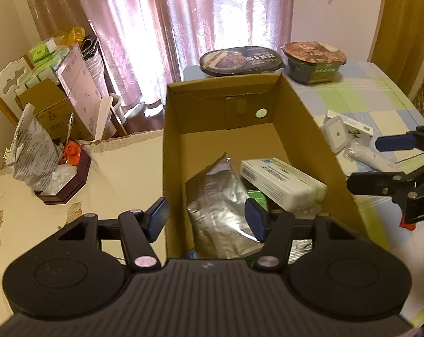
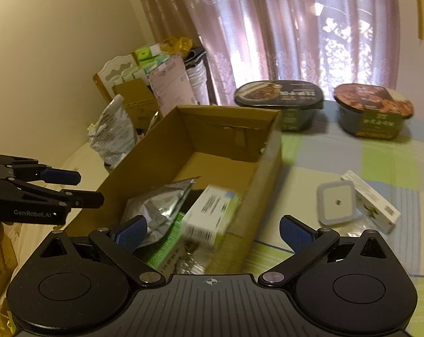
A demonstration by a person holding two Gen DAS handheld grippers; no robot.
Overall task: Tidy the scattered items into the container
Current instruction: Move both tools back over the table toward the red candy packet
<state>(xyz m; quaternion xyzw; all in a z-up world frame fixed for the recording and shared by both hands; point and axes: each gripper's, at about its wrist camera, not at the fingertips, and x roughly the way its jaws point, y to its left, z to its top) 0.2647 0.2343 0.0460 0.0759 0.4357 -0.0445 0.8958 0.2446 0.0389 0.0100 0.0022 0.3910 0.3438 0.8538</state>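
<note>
An open cardboard box (image 1: 310, 129) (image 2: 262, 174) stands on the checked tablecloth. Inside it lie a silver foil pouch (image 1: 217, 205) (image 2: 161, 205) and a white-and-green carton (image 1: 282, 182) (image 2: 212, 216). My left gripper (image 1: 206, 219) (image 2: 89, 187) is open over the box's near left corner, holding nothing. My right gripper (image 2: 213, 231) (image 1: 363, 163) is open above the box's near right wall, also holding nothing. To the right of the box lie a white square lidded container (image 1: 335, 134) (image 2: 337, 205), a white carton (image 1: 358, 127) (image 2: 372, 202) and a plastic-wrapped white item (image 1: 372, 158).
Two sealed instant-noodle bowls (image 1: 240, 60) (image 1: 314, 59) stand behind the box near the curtains. An octagonal wooden tray (image 1: 68, 191) with a silver bag sits at the left. Stacked boxes and a chair (image 1: 9, 84) crowd the far left corner.
</note>
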